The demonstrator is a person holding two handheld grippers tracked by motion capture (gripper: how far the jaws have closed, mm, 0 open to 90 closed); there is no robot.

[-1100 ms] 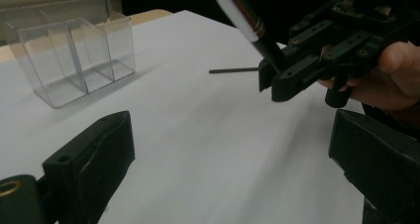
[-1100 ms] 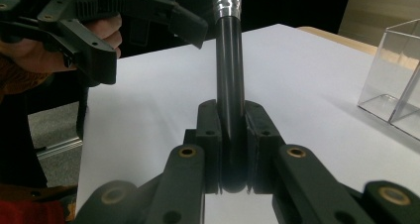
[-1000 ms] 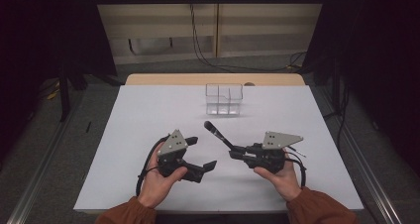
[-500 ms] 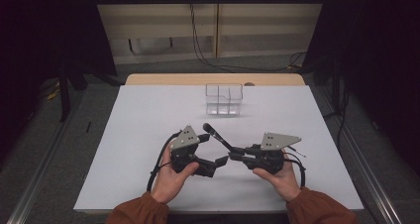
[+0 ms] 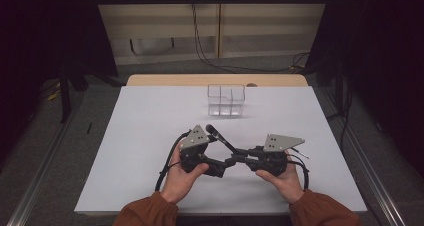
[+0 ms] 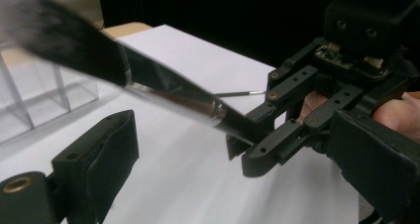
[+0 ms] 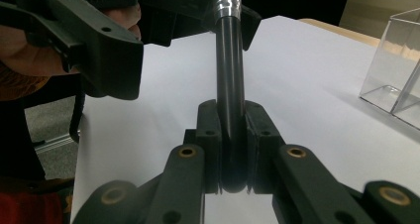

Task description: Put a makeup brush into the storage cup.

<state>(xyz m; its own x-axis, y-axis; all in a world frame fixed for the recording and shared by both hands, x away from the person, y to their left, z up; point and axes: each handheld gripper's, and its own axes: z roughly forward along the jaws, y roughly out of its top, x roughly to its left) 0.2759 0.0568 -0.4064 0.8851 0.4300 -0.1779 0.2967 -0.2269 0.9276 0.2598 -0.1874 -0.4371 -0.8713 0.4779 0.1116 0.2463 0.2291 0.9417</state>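
Observation:
A makeup brush [image 5: 222, 140] with a black handle, silver ferrule and dark bristles slants up and away over the white table. My right gripper [image 5: 239, 155] is shut on the handle's end [image 7: 230, 130], seen again in the left gripper view [image 6: 250, 144]. My left gripper [image 5: 225, 164] faces it from the left with its jaws apart. In the right gripper view the brush's ferrule [image 7: 229, 1] rises between the two left fingers [image 7: 106, 50], which do not press on it. One left finger [image 6: 96, 159] lies below the brush [image 6: 163, 92].
A clear box [image 5: 226, 100] with compartments stands on the white table sheet [image 5: 150, 121] beyond the grippers, also seen in the two gripper views [image 6: 34, 100] [image 7: 396, 70]. The table's wooden far edge [image 5: 215, 80] lies behind it. Dark floor and cables surround the table.
My left gripper has moved right, up to the right gripper, and its jaws now stand on either side of the brush. The right gripper and the brush have stayed in place.

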